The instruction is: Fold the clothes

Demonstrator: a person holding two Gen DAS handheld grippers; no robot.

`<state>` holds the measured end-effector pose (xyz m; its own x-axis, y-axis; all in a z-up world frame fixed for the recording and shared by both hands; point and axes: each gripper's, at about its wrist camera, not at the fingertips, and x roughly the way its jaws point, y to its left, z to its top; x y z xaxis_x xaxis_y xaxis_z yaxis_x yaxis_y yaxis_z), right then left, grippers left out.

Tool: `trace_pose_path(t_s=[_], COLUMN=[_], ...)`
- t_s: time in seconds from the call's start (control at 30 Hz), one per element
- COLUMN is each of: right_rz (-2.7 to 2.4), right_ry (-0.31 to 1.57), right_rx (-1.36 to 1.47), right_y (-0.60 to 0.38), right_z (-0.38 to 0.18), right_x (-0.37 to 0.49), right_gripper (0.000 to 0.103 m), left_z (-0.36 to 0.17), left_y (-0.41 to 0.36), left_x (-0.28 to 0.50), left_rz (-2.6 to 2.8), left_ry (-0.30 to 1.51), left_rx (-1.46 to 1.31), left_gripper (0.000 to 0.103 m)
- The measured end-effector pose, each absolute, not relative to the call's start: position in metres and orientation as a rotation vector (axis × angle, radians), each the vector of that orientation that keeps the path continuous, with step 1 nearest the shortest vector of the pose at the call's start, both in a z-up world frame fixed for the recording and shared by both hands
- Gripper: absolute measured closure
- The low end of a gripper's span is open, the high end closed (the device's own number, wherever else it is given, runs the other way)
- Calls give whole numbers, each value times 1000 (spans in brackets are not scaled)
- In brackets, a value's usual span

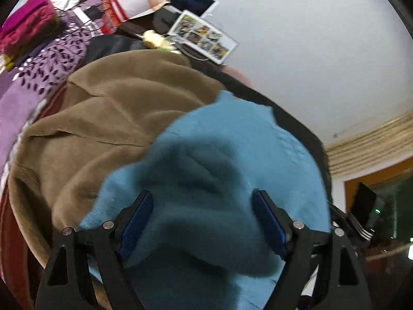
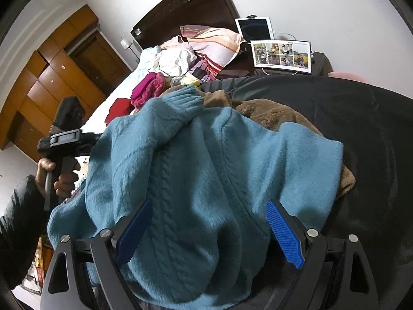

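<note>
**Blue sweater heaped on the bed, both grippers spread over it**

A fuzzy teal-blue cable-knit sweater [image 2: 206, 170] is lying crumpled on top of a brown fleece garment [image 1: 108, 118], filling the centre and lower half of both wrist views. In the right wrist view one ribbed cuff [image 2: 188, 98] is sticking up toward the upper middle of the frame, and the brown fleece is peeking out past the sweater's upper right edge.

The right gripper [image 2: 211, 232] is hanging over the knit with its blue-padded fingers [image 2: 284, 235] standing wide apart; the pads are pressing on nothing, though the fabric is bulging up between them. The left gripper [image 1: 204, 222] is likewise spread wide above a fold of the sweater, its pads clear of the wool on either side.

At the left edge of the right wrist view a person's hand [image 2: 56, 178] in a dark sleeve is clutching the other tool's handle.

Further back, a magenta knitted item [image 2: 148, 90] is sitting among mixed laundry at upper centre, with a white tablet [image 2: 255, 29] and a photo collage card [image 2: 281, 55] at upper right. A black cloth [image 2: 361, 129] is covering the right side.
</note>
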<state>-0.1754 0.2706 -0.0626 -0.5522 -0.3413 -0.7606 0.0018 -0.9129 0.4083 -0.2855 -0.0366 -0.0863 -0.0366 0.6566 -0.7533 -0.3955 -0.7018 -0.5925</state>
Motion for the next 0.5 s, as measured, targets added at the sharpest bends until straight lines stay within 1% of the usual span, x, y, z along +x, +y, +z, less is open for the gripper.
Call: trace_pose_path(t_s=[0.07,0.17,0.27,0.33,0.37,0.4,0.43,0.47,0.5], right_rz=[-2540,-2527,-2508,-2482,-2467,-2450,-2436,-2420,-2392], right_ry=[-542,-532,-512,-467,-429,-392,-362,-345,-351], right_rx=[1370,1374,1369,1351,1339,1333,1335,1342,1349], right_y=[268,264,258,249,242,235,230,225,222], right_z=[-64,-66,-66,-64,-63,-62,-63,-64,-67], right_x=[-180,-186,-189,-190,-191,-191,-193,-194,-196], right_gripper=[12,12,12,12,12,20,38,46,58], left_z=[-86,-92,-99,-102,-102,-100,-98,-97,-95], left_y=[-35,-23,-11,-10,-9,-9,-9,-8,-8], left_x=[-282,-275,-271,-272,-271,-269,-267,-265,-261], left_rz=[1807,1814,1843,1863,1873,1883,1892,1901,1916], left_ry=[-312,-254,-191,-186,-188,-198,-206,-212,-216], left_rx=[-1502,-1537,-1584,-1609,-1619,-1625,-1627,-1630,-1637], left_gripper=[20,21,30,38,40,46,51,52,54])
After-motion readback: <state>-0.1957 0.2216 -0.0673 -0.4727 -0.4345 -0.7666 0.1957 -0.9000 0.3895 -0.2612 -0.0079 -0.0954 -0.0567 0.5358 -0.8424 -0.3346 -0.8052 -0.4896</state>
